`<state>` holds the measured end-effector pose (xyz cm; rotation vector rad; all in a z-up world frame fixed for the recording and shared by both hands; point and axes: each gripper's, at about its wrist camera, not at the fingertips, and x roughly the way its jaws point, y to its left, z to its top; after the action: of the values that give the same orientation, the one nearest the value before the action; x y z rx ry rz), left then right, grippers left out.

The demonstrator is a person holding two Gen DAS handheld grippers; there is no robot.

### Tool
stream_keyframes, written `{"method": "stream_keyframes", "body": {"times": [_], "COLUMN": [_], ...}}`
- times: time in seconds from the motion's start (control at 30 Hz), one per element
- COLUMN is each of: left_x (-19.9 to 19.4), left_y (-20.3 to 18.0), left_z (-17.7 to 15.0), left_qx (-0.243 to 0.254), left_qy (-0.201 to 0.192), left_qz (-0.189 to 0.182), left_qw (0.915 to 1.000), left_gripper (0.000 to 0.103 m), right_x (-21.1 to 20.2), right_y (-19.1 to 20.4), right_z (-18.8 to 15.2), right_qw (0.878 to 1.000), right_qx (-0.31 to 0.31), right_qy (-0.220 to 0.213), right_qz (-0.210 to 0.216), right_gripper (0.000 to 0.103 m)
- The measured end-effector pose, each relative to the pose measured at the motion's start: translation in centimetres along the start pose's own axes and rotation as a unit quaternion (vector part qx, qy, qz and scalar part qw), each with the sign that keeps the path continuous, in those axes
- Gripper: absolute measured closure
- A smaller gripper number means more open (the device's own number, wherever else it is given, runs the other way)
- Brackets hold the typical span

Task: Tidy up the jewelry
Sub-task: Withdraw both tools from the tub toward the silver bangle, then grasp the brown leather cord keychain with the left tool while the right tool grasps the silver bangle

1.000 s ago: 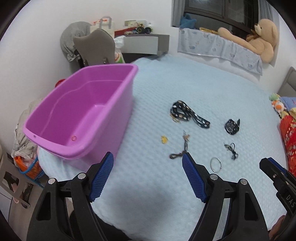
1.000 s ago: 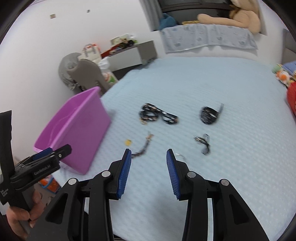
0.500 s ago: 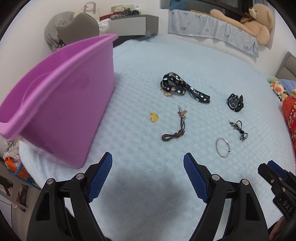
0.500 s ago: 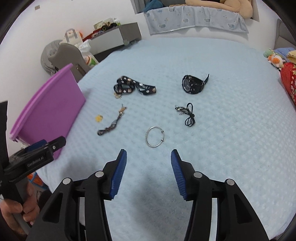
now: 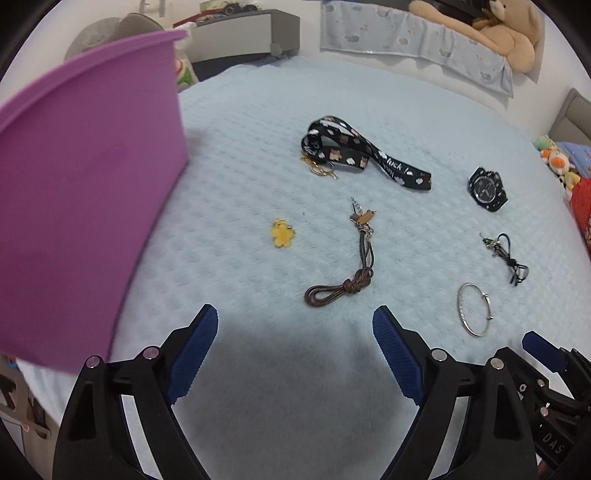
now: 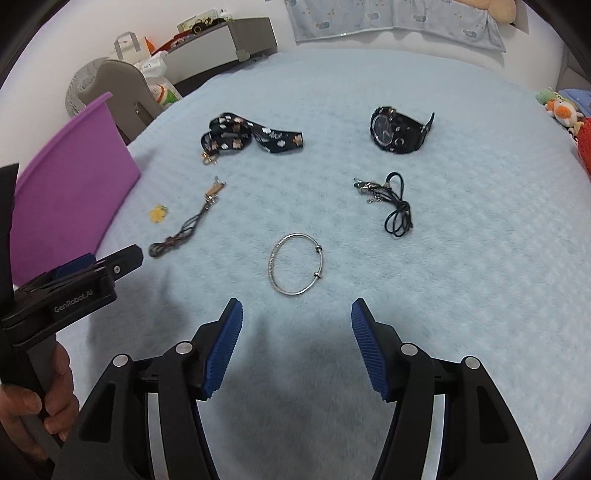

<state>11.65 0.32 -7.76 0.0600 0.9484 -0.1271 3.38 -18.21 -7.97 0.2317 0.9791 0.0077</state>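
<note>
Jewelry lies spread on a pale blue bed cover (image 5: 258,110). A brown cord necklace (image 5: 341,286) lies just ahead of my left gripper (image 5: 295,325), whose jaws are opening with nothing between them. A silver bangle (image 6: 295,266) lies just ahead of my right gripper (image 6: 297,317), whose jaws are also opening and empty. Farther off lie a yellow flower charm (image 5: 282,232), a black patterned lanyard (image 5: 362,155), a black watch (image 6: 399,129) and a black cord bracelet (image 6: 391,205). A purple plastic bin (image 5: 74,192) stands at the left.
A teddy bear (image 5: 495,33) and a blue cloth lie along the far ledge. Stuffed toys (image 5: 554,158) and something red sit at the bed's right edge. A grey cabinet (image 6: 221,48) and a grey chair (image 6: 118,88) stand beyond the bed's left corner.
Both grippers have come down closer to the bed, so the jewelry looks larger. The right gripper's jaws have spread wider; the left's opened a little more.
</note>
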Motion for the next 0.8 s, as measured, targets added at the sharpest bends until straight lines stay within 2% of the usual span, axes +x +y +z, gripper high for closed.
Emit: {"method": "stream_keyframes", "body": {"times": [0.23,0.3,0.57,0.8], "left_x": [3.0,3.4,5.3,6.5], "left_y": [-1.4,-1.7,-2.2,-2.6], "left_z": [0.8,0.9,1.1,1.5], "left_qx": [0.022,0.029,0.035,0.031], "left_qy": [0.005,0.004,0.01,0.008], "left_qz": [-0.009,-0.008,-0.01,0.001], "left_qw": [0.9997,0.9995,0.9993,0.9995], "left_gripper": [0.019,0.019,0.018,0.008], "right_x": [2.9,3.5,4.7,5.4], "right_y": [-0.2,0.1,0.7,1.2], "right_z": [0.7,0.8,1.1,1.3], "right_qw": [1.0,1.0,0.999,0.997], "right_qx": [-0.003,-0.014,-0.041,-0.058], "right_qy": [0.01,0.008,-0.008,-0.018], "right_qz": [-0.012,-0.016,-0.032,-0.045], "right_gripper": [0.043,0.039,0.037,0.037]}}
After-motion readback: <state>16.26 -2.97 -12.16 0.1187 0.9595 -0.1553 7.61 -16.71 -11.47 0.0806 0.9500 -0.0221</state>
